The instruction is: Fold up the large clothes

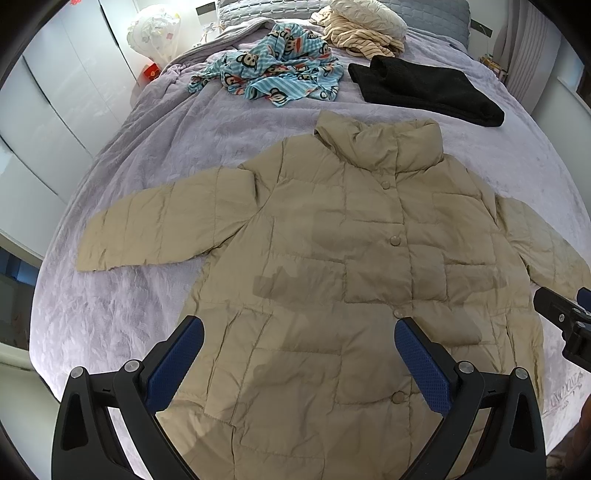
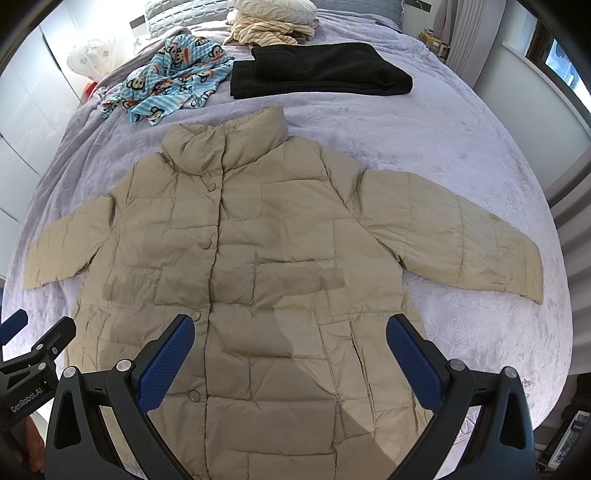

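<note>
Left tool: nearest the left wrist camera, fingers spread wide and released, blue pads facing inward, nothing between them. It hangs above the lower front of the jacket. Its black frame also shows at the lower left edge of the right wrist view.

Right tool: likewise released, fingers wide apart over the jacket's lower front, gripping nothing. A part of it enters the right edge of the left wrist view.

Jacket: a beige quilted coat lying flat, front up, on the bed, collar toward the headboard and hem toward the cameras. It is closed down the middle by a row of round snaps. Both sleeves are spread outward: the left sleeve lies well out over the lilac cover; the right sleeve angles out and down on the other side.

Beyond the collar, left to right: a crumpled blue striped cloth with a monkey print; a striped cream garment in a heap, further back by the pillows; a black garment, folded, just beyond the collar and apart from it.

White wardrobe doors stand to the left of the bed; a window lies to the right.
</note>
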`<action>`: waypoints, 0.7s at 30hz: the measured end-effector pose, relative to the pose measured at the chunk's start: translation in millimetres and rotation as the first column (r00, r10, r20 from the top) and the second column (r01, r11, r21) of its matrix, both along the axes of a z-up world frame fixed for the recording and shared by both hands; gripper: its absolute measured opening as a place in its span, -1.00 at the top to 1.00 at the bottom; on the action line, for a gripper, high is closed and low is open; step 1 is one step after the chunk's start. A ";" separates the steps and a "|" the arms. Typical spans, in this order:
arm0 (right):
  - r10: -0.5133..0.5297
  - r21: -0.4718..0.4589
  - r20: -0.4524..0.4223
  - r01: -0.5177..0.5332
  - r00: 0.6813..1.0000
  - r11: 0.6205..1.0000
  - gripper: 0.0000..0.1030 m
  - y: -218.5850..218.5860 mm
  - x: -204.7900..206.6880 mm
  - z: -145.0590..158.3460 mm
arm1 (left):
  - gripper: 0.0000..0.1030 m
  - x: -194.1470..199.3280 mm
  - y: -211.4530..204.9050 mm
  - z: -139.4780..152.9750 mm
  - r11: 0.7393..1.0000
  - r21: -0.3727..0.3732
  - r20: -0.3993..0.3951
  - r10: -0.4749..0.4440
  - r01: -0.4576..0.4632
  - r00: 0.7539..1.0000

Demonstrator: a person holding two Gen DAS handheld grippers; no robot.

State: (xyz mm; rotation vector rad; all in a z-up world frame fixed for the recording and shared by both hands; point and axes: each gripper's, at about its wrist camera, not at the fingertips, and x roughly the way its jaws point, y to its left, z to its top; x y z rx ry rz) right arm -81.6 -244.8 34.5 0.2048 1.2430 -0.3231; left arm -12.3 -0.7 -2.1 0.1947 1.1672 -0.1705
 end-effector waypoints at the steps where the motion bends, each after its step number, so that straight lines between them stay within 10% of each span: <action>1: 0.001 0.000 -0.001 -0.001 1.000 1.000 -1.00 0.5 0.5 -0.2 | -1.00 0.1 0.8 -0.5 1.000 0.000 -0.001 0.002 -0.002 1.000; 21: 0.054 0.011 -0.031 -0.054 0.998 0.998 -1.00 50.5 14.4 -17.6 | -1.00 36.4 75.5 -41.5 0.975 -0.204 -0.114 0.061 -0.084 0.992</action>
